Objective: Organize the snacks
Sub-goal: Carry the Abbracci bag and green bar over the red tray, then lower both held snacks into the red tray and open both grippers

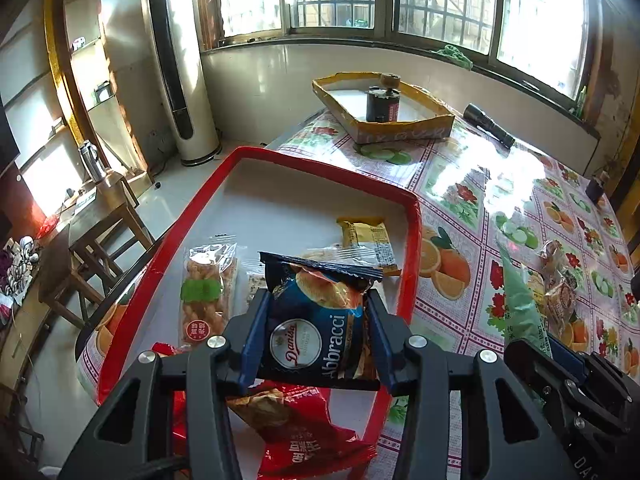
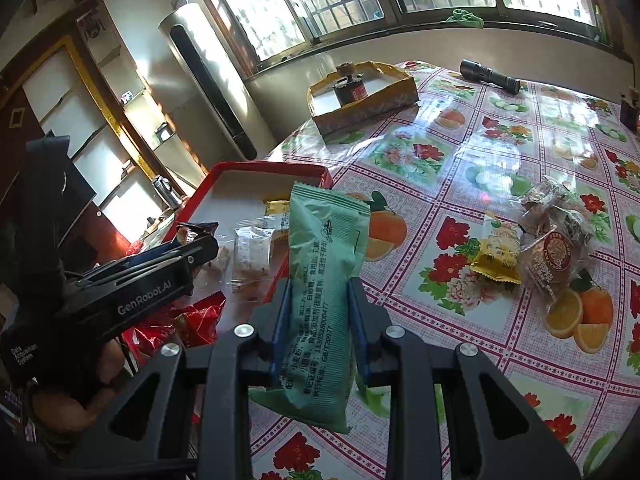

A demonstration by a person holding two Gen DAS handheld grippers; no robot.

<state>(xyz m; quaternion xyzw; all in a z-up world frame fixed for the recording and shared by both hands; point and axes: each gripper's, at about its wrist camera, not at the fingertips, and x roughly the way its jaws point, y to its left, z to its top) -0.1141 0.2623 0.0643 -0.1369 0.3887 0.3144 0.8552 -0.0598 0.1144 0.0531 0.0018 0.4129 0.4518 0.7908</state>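
Observation:
My left gripper is shut on a dark blue Danisa snack bag and holds it above the red tray. The tray holds a twisted-pastry pack, a yellow bar, a clear wrapped snack and a red bag. My right gripper is shut on a long green snack packet, held above the table near the tray's right edge. The left gripper shows at the left of the right wrist view.
Loose snacks lie on the fruit-print tablecloth at the right: a yellow packet and clear-wrapped cakes. A yellow cardboard box with a dark can stands at the back. A black flashlight lies beyond it. The table's left edge drops to the floor.

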